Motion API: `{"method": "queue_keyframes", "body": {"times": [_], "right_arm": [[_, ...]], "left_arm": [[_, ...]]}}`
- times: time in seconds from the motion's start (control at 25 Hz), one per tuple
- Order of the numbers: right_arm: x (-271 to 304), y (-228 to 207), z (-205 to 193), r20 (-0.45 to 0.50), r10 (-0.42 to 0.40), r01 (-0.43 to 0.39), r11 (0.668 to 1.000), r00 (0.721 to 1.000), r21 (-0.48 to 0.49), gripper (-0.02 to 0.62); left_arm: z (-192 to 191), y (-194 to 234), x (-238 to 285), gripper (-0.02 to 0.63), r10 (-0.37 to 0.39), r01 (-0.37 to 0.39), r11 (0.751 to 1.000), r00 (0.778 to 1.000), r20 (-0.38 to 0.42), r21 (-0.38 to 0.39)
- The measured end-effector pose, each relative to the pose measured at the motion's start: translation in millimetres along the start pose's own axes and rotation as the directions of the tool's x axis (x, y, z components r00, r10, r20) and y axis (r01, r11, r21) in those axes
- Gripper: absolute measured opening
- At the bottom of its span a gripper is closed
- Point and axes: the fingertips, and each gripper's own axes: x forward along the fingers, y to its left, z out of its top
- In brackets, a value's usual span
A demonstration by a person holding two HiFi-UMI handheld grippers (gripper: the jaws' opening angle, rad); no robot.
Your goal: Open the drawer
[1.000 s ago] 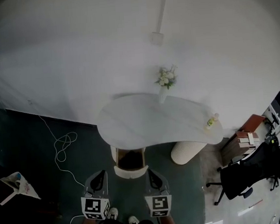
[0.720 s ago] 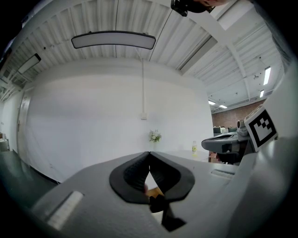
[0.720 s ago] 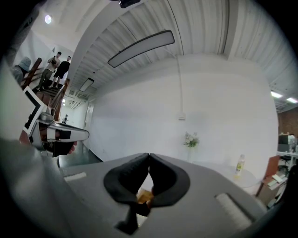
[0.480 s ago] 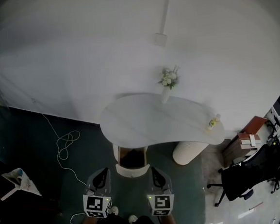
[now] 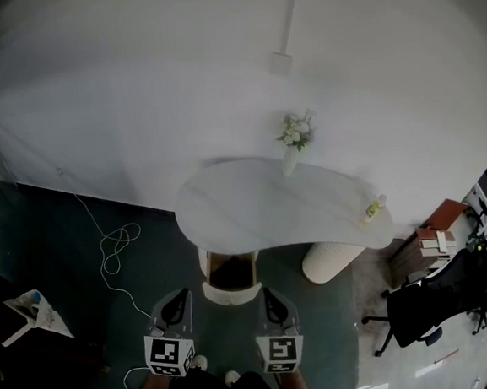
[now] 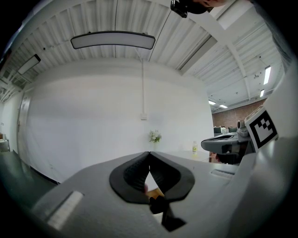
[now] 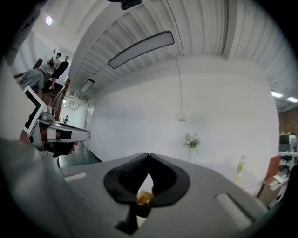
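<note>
A white curved-top table (image 5: 270,208) stands by the white wall. Under its near edge sits the drawer unit (image 5: 231,292), with a rounded white front and a brown inside (image 5: 232,272) showing from above. My left gripper (image 5: 176,300) and right gripper (image 5: 269,297) hang side by side just short of that front, one to each side, both pointing level at it and touching nothing. In the left gripper view the black pads (image 6: 135,174) meet at the tips of the left gripper (image 6: 149,154). The right gripper (image 7: 149,156) looks the same. Both are shut and hold nothing.
On the table stand a vase of white flowers (image 5: 294,134) and a small bottle (image 5: 369,211). A white ribbed bin (image 5: 327,263) stands right of the drawer. Further right are a brown cabinet (image 5: 430,245) and a black office chair (image 5: 427,302). A white cable (image 5: 117,247) lies on the dark floor.
The head view has shifted slightly, so the table sits a little lower and further right in the picture. Both grippers keep their place and stay shut.
</note>
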Motion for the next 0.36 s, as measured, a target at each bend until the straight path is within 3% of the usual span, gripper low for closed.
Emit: {"method": "queue_keyframes", "body": {"times": [0.36], "right_arm": [[3.5, 1.6, -1.2, 0.004, 0.010, -0.010, 1.000, 1.000, -0.007, 0.005]], "left_arm": [[-2.6, -1.0, 4.2, 0.011, -0.001, 0.001, 1.000, 1.000, -0.001, 0.001]]}}
